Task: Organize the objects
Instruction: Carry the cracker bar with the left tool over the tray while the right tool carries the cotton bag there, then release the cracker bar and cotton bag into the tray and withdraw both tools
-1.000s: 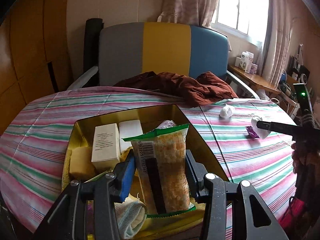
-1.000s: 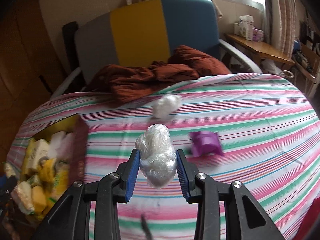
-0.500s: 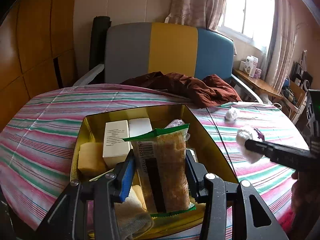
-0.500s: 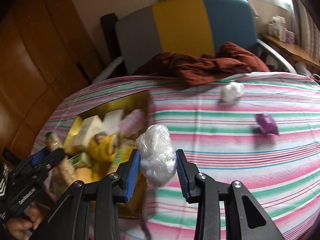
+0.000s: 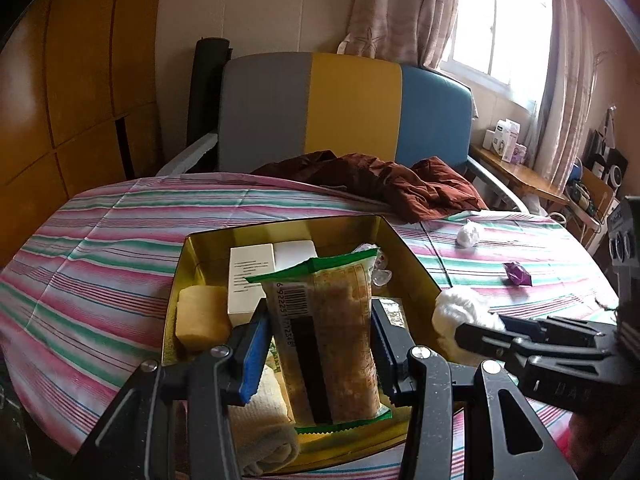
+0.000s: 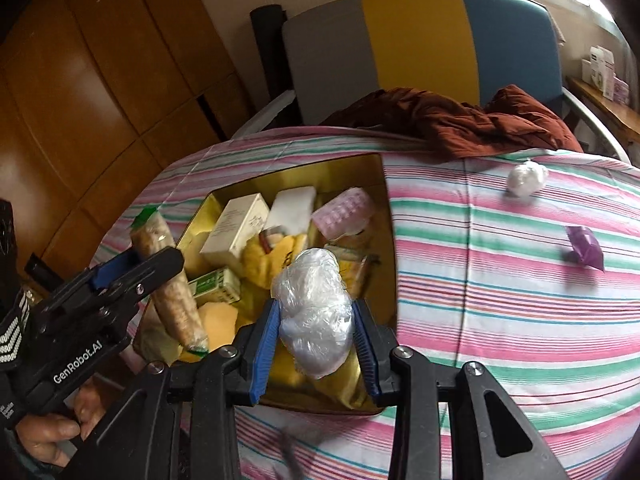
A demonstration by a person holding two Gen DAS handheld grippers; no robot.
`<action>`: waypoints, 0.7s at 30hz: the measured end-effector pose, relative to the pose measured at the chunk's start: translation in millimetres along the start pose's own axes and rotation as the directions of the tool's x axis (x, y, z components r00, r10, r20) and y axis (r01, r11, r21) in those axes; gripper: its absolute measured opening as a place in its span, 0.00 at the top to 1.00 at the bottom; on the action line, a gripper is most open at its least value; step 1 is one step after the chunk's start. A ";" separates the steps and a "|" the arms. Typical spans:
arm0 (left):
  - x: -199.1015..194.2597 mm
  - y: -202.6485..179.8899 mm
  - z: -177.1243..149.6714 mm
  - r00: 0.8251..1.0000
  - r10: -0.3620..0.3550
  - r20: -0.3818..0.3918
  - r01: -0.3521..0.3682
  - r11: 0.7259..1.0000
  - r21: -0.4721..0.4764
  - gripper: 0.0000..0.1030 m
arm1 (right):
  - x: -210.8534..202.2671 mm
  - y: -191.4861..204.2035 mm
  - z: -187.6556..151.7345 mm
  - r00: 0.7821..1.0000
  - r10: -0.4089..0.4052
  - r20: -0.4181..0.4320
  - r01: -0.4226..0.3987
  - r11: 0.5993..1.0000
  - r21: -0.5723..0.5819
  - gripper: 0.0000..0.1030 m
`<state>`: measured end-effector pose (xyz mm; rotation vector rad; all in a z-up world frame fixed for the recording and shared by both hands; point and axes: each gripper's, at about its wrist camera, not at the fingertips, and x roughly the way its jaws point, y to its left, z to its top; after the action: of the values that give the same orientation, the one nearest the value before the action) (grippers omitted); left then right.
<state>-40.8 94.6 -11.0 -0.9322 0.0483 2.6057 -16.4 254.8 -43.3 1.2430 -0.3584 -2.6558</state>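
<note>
Left wrist view: the left tool point(image 5: 318, 344) stays clamped on the snack packet point(image 5: 332, 340), lower centre, above the gold tin point(image 5: 412, 264).

Right wrist view: the right tool point(image 6: 314, 346) grips the plastic wad point(image 6: 312, 312), now over the tin's near right corner rather than the striped tabletop point(image 6: 500, 300).

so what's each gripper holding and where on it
The left gripper pinches a snack packet by its long sides, about midway up. The right gripper squeezes a crumpled plastic bag across its middle, over the gold tin.
</note>
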 end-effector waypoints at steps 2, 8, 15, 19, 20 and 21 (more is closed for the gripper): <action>-0.8 1.9 -0.2 1.000 0.000 0.001 0.000 1.000 -0.004 0.55 | 2.3 6.2 -0.8 1.000 0.004 -0.006 -0.004 1.000 -0.018 0.65; -1.0 6.8 1.1 1.000 0.006 0.002 -0.006 1.000 -0.009 0.55 | 9.8 17.2 -1.2 1.000 0.003 -0.024 -0.004 0.999 -0.047 0.64; 2.3 10.5 7.8 1.000 0.022 0.012 -0.022 1.000 0.004 0.55 | 18.0 20.6 -0.4 0.999 -0.002 -0.033 0.001 0.999 -0.048 0.64; 6.4 11.4 11.3 1.000 0.027 0.012 -0.027 1.000 0.007 0.55 | 22.8 22.0 1.1 0.999 -0.004 -0.038 0.002 0.999 -0.053 0.63; 7.8 10.8 12.4 1.000 0.027 0.011 -0.027 1.000 0.008 0.55 | 23.8 22.1 1.7 0.999 -0.004 -0.039 0.002 0.999 -0.053 0.63; 8.9 10.6 13.1 1.000 0.025 0.010 -0.025 1.000 0.008 0.55 | 25.1 22.0 2.3 0.999 -0.007 -0.039 0.005 0.999 -0.051 0.63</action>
<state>-58.9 89.8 -7.2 -0.9214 0.0686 2.6313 -32.6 227.4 -53.7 1.2801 -0.2801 -2.6241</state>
